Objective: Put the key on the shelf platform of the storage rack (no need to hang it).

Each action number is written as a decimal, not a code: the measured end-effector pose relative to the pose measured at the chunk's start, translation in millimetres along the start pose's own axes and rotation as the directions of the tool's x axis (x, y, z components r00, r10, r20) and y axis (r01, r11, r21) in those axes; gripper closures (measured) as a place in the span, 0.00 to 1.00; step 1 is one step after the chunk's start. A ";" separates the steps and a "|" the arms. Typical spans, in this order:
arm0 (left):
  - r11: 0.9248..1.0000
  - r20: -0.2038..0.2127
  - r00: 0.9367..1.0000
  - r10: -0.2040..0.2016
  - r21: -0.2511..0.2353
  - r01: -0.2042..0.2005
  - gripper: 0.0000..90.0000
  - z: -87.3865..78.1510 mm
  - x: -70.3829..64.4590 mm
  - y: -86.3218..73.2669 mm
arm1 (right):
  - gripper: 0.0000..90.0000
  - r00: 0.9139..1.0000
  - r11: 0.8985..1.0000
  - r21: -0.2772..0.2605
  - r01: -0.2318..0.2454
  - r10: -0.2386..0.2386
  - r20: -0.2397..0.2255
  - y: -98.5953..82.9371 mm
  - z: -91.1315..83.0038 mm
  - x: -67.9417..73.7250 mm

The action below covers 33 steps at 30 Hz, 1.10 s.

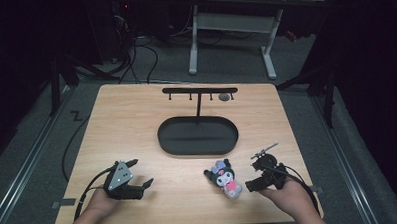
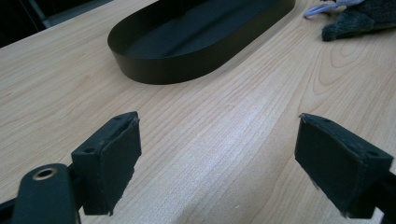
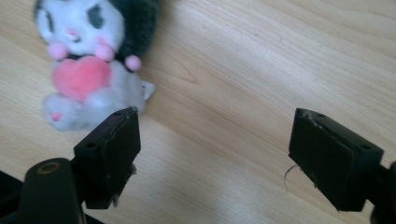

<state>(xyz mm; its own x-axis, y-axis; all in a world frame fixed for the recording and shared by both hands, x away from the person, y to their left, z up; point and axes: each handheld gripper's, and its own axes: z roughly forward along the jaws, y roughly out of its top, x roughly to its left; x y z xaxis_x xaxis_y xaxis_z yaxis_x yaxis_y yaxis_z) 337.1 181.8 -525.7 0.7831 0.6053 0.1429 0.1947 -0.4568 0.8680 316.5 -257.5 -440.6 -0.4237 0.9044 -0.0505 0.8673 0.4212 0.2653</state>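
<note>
Biggest risk I see: the right gripper (image 1: 252, 184) sits just beside the plush toy (image 1: 226, 177) with its jaws spread wide and nothing between them, and the toy lies off to one side of the gap. Close from there and it probably just shoves the toy along the desk (image 1: 136, 119) or pinches an ear. The left gripper (image 1: 139, 186) is wide open too, well apart from it. Count: one plush toy, one black oval tray (image 1: 197, 136), one hook stand (image 1: 200, 91), two grippers.
</note>
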 end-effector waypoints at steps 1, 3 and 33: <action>1.000 0.000 1.000 0.000 0.000 0.000 0.17 0.0 0.0 0.0 | 0.18 1.000 1.000 0.000 0.000 0.000 0.000 0.0 0.0 0.0; 1.000 0.000 1.000 0.003 0.000 -0.003 0.17 0.2 -0.3 0.1 | 0.17 1.000 1.000 -0.010 0.009 -0.010 -0.015 3.5 -2.0 6.4; 1.000 0.004 1.000 0.004 0.003 -0.004 0.17 0.4 -0.1 0.1 | 0.17 0.986 0.990 0.044 0.135 -0.130 -0.104 20.0 36.0 59.7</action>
<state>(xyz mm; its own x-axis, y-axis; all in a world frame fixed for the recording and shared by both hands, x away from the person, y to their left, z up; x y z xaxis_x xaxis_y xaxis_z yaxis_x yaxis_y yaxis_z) 337.3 181.5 -525.8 0.7859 0.6012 0.1446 0.1932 -0.4609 0.8661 317.9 -192.6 -473.0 -0.5579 0.8297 0.0162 0.8126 0.5423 0.2135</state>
